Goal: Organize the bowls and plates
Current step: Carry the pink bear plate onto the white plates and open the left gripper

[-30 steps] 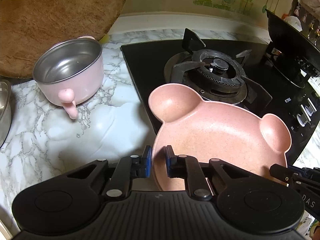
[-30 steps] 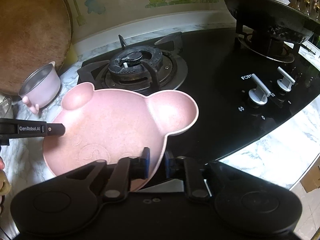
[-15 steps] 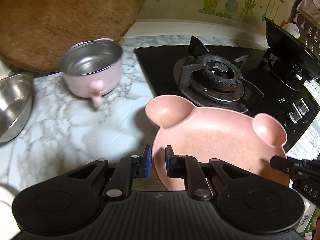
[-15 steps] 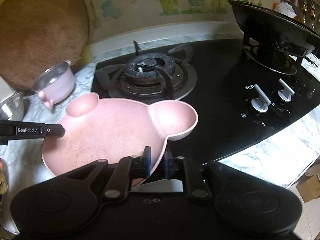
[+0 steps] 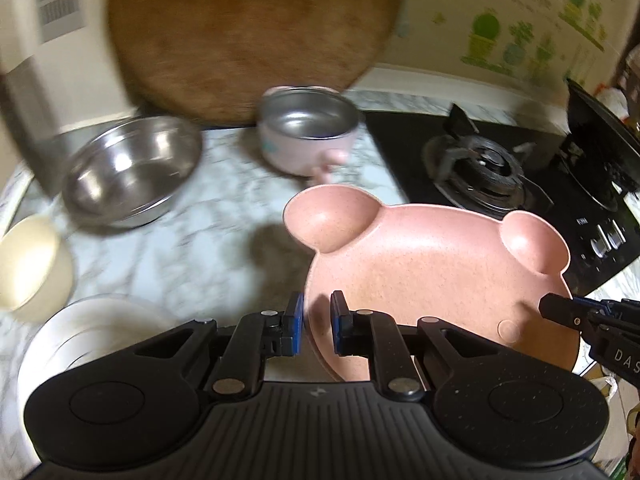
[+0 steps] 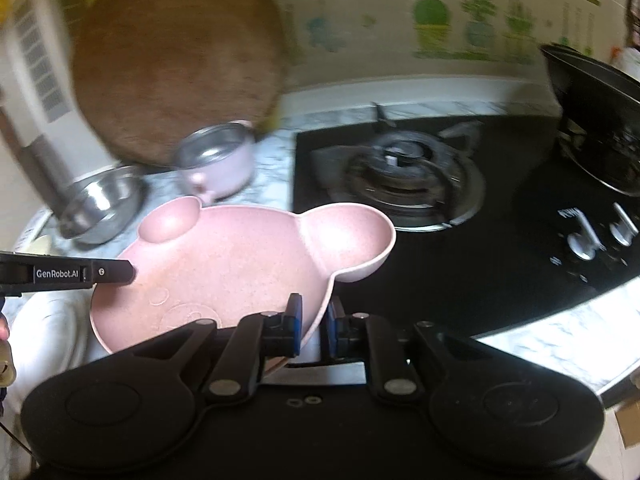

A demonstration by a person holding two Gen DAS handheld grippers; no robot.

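Observation:
A pink bear-shaped plate (image 5: 424, 268) with two ear wells is held above the marble counter. My left gripper (image 5: 317, 326) is shut on its left rim and my right gripper (image 6: 311, 326) is shut on its right rim; the plate also shows in the right wrist view (image 6: 240, 264). A pink steel-lined bowl with a handle (image 5: 306, 134) stands behind it, a steel bowl (image 5: 132, 168) to its left, a cream bowl (image 5: 30, 262) at far left, and a white plate (image 5: 80, 332) lies under my left gripper.
A round wooden board (image 5: 248, 36) leans on the back wall. A black gas hob (image 6: 404, 172) with a burner fills the right side, with a black wok (image 6: 600, 96) at far right and knobs (image 6: 584, 236) at the front.
Both grippers have carried the pink plate leftward, away from the hob. The steel bowl, cream bowl and white plate have come into view.

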